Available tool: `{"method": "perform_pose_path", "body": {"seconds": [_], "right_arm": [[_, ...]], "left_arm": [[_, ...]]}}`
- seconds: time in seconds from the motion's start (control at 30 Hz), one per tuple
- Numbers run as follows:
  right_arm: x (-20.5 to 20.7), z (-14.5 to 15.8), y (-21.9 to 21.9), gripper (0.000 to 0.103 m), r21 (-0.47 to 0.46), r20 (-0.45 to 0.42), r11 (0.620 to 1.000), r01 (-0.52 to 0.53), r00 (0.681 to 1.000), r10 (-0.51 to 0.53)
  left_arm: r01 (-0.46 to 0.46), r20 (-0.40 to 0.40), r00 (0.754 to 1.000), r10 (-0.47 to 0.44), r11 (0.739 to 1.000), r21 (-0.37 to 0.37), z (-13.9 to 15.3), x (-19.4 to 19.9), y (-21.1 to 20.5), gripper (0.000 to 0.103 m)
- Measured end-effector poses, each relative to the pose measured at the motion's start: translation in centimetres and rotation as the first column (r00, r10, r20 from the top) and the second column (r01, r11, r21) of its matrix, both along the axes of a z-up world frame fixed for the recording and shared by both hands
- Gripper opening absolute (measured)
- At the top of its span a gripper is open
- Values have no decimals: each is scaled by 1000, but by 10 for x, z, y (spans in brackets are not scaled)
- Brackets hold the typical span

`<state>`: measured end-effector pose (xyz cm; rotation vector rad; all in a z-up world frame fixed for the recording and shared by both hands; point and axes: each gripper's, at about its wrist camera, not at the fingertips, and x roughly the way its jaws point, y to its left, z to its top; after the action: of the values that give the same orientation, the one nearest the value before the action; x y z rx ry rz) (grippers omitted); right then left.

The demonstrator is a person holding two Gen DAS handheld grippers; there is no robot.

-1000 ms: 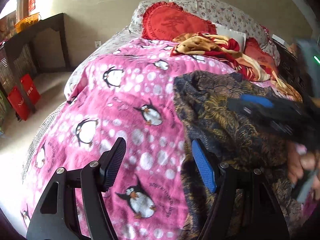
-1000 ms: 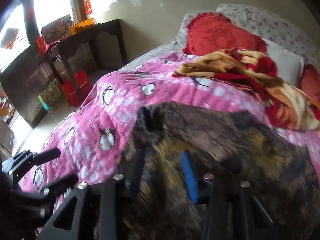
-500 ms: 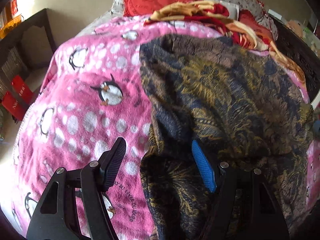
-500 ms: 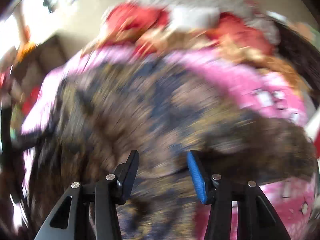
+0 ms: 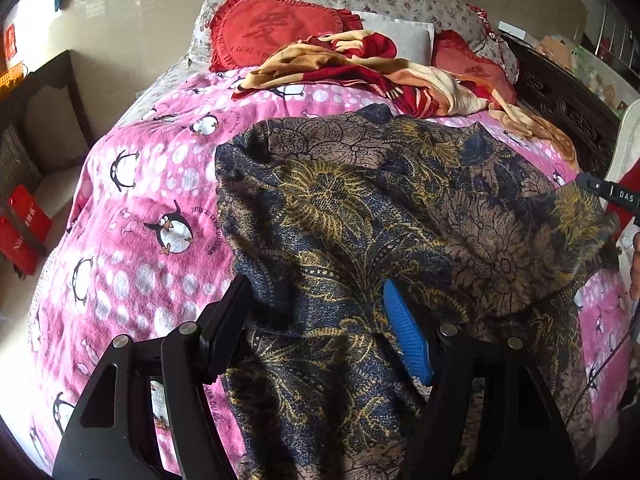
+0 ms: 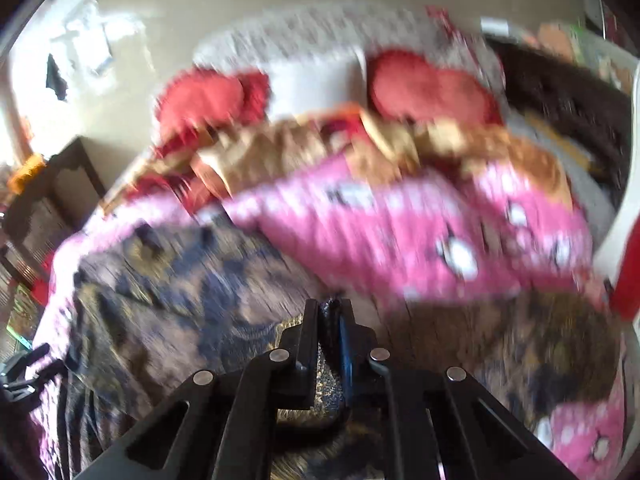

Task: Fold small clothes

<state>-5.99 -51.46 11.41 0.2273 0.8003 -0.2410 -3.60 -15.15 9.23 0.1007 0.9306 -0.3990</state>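
We see the dark floral garment [image 5: 360, 216] spread over the pink penguin blanket [image 5: 132, 208] on the bed. Our left hand-held gripper [image 5: 320, 320] hangs open above it, while our right hand-held gripper [image 6: 329, 320] pinches a fold of its cloth.

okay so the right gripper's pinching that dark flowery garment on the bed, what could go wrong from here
1. The right gripper is shut on only a thin edge of the patterned garment; a quick pull could slip it free.
2. The left gripper is open over the cloth, holding nothing, so the near side may bunch rather than fold flat.
3. The garment lies on a fleecy penguin blanket, which might drag along.
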Motion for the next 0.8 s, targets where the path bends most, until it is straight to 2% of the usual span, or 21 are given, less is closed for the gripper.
{"method": "perform_pose_path", "body": {"seconds": [0.07, 0.1, 0.2, 0.27, 0.4, 0.47, 0.53, 0.6, 0.63, 0.67, 0.73, 0.8], "right_arm": [[3, -1, -1, 8, -15, 8, 1000, -2, 1000, 2], [7, -8, -4, 9, -35, -18, 999, 0, 1000, -1], [10, -25, -4, 11, -85, -170, 996, 23, 985, -38], [-3, -18, 8, 12, -63, -125, 998, -6, 992, -2], [-26, -11, 37, 13, -82, -75, 996, -42, 997, 36], [-28, -25, 40, 13, -53, -104, 998, -40, 994, 34], [-24, -54, 33, 13, -45, -202, 999, 3, 979, -12], [-23, -64, 23, 13, -11, -212, 999, 36, 977, -38], [-27, -62, 16, 13, 32, -183, 997, 64, 981, -57], [-30, -58, 12, 17, 55, -161, 994, 90, 984, -81], [-41, -40, 6, 50, 33, -92, 987, 159, 984, -156], [-52, -22, 6, 54, 14, -16, 981, 195, 981, -195]], "left_arm": [[1, -5, 1000, -1, 1000, 6, -2, 0, -5, 69], [6, -5, 1000, -6, 1000, 8, -2, 0, -8, 69], [17, -2, 1000, -17, 1000, 12, -5, -3, -11, 69], [20, -9, 1000, -20, 1000, 16, -8, -4, -13, 69], [16, -41, 999, -16, 1000, 17, -15, -4, -18, 69], [21, -54, 998, -20, 1000, 11, -17, -6, -21, 69], [33, -57, 998, -32, 999, 13, -16, -9, -24, 69], [44, -50, 998, -43, 999, 19, -13, -13, -27, 69], [48, -42, 998, -48, 999, 20, -11, -16, -27, 69], [51, -32, 998, -51, 998, 21, -8, -18, -27, 69], [50, -23, 998, -50, 998, 26, -6, -20, -27, 69], [46, -27, 999, -46, 999, 22, -5, -20, -27, 69]]}}
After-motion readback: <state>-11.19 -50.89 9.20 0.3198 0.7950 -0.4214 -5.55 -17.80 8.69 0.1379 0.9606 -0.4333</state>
